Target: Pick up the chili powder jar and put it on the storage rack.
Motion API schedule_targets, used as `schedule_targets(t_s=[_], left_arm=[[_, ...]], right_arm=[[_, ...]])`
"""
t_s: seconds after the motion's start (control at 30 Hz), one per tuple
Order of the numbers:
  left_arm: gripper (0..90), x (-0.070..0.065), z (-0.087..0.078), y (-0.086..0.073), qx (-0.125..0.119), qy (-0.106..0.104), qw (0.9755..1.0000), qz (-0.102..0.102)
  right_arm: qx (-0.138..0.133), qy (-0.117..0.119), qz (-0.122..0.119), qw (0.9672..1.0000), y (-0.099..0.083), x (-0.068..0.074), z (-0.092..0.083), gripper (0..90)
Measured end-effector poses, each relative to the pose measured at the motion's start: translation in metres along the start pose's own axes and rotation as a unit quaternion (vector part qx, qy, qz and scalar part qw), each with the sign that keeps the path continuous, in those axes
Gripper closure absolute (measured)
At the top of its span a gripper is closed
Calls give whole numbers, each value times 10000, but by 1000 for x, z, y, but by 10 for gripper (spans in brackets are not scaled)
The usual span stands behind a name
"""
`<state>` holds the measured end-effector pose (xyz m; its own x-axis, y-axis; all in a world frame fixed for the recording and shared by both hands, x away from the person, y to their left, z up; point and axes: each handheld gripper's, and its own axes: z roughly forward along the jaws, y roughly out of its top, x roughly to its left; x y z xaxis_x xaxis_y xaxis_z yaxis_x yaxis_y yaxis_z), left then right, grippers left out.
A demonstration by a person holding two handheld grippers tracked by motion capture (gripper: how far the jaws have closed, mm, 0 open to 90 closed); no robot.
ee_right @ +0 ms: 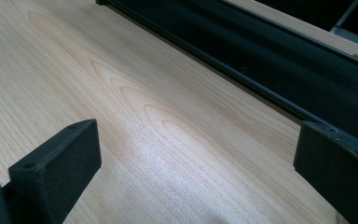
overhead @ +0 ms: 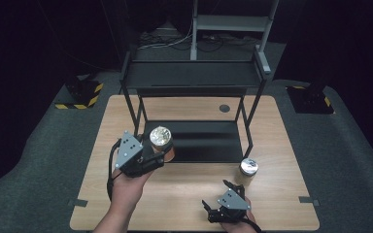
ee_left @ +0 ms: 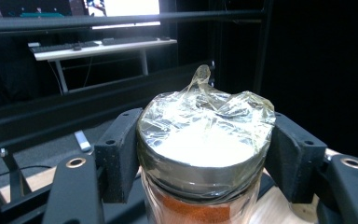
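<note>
left gripper (overhead: 161, 154): pinching a jar (overhead: 161, 143) just under its lid, one black jaw pressed on each side, nice and snug in the left gripper view (ee_left: 204, 158)
jar: glass, orange-brown stuff inside, top wrapped in crinkly clear film (ee_left: 205, 126) that sticks up in a little peak; it's right at the front left corner of the rack (overhead: 194, 77), held up off the table (overhead: 184, 194)
right gripper (overhead: 214, 199): jaws spread wide with nothing between them, just bare wood showing in the right gripper view (ee_right: 196, 158); sits low near the front edge of the table, in front of the rack
second jar (overhead: 247, 171): shiny top, standing on the table just off the rack's front right leg, close to the right gripper but not touching
rack: black metal, two shelves, toward the back of the table
</note>
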<state>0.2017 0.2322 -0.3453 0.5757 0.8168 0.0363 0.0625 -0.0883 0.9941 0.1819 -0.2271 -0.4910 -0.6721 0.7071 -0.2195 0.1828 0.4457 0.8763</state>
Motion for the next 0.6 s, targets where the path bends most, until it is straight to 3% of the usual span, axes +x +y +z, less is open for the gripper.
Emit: schedule_targets(t_s=[0.6], left_arm=[[344,15,14,38,-280,62,9995,-108]], right_arm=[[-15,10,2,10000,-1,-1,0,0]])
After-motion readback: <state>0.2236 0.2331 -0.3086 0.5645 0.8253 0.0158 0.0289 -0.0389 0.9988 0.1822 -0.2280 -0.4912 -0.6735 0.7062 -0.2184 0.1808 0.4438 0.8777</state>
